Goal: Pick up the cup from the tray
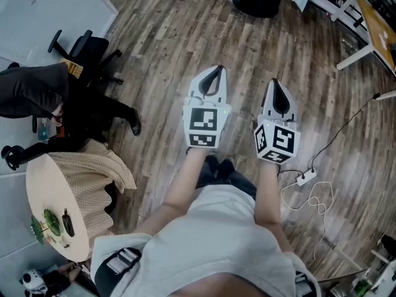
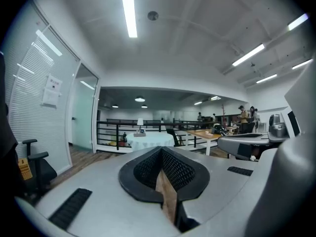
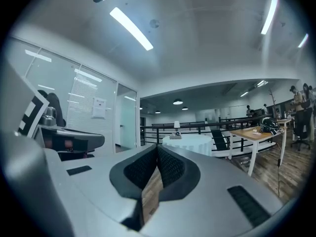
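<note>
Fingers [image 2: 181, 171] shut, empty, L gripper [image 1: 216, 73], R gripper [image 1: 275, 85], wood floor [image 1: 167, 36] below.

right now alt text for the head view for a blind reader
Seen from above, a person on a wood floor holds the left gripper and right gripper side by side, both shut and empty. A cloth-covered round table stands at lower left.

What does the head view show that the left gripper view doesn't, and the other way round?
Only the head view shows the person's torso, a power strip with its cable on the floor, and a round table. Only the left gripper view shows ceiling lights, window blinds and people far off. Both show the left hand-held gripper and the right hand-held gripper, each shut and empty, and the wooden floor.
</note>
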Available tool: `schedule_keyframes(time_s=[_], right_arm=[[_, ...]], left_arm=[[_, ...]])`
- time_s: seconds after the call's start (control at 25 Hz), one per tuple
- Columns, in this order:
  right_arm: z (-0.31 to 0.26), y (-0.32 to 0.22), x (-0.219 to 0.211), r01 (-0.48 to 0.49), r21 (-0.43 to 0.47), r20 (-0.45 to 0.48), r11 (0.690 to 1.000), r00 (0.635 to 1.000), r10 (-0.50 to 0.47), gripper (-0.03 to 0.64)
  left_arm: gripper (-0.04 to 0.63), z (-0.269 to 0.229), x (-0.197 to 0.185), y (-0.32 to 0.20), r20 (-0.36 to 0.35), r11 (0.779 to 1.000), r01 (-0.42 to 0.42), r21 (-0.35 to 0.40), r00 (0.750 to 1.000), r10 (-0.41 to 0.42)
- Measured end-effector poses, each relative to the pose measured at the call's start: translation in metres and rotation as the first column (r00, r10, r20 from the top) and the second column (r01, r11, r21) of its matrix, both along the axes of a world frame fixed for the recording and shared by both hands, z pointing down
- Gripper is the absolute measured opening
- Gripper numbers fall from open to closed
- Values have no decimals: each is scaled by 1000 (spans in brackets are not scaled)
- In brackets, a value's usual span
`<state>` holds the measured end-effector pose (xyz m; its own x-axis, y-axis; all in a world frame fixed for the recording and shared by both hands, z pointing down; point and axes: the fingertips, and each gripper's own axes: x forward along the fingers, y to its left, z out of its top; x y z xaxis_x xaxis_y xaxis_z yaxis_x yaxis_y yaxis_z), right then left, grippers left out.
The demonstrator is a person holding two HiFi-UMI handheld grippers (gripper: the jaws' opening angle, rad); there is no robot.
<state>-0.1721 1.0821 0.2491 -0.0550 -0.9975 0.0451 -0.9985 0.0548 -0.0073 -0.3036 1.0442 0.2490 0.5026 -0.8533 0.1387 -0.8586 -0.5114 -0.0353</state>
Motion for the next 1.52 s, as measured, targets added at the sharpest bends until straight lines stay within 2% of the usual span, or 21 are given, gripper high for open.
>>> schedule_keyframes(time_s=[0.24, 0.48, 0.88, 1.16, 1.52], right_arm=[[4, -2, 15, 15, -10, -5, 1000, 1000, -16, 8], [9, -3, 48, 13, -12, -5, 1000, 1000, -13, 8], [29, -31, 79, 12, -48, 58, 999, 998, -10, 8], [32, -91, 97, -15, -47, 55, 999, 998, 18, 8], [20, -228, 117, -63, -27, 55, 998, 996, 64, 8]], left_arm=[[6, 9, 18, -3, -6, 1000, -5, -22, 1000, 5], [6, 14, 40, -5, 4, 999, 15, -29, 1000, -15], [6, 31, 52, -29, 31, 997, 52, -60, 998, -51], [6, 41, 70, -96, 13, 997, 28, -74, 1000, -27], [6, 27, 93, -238, 1, 999, -23, -49, 1000, 23]])
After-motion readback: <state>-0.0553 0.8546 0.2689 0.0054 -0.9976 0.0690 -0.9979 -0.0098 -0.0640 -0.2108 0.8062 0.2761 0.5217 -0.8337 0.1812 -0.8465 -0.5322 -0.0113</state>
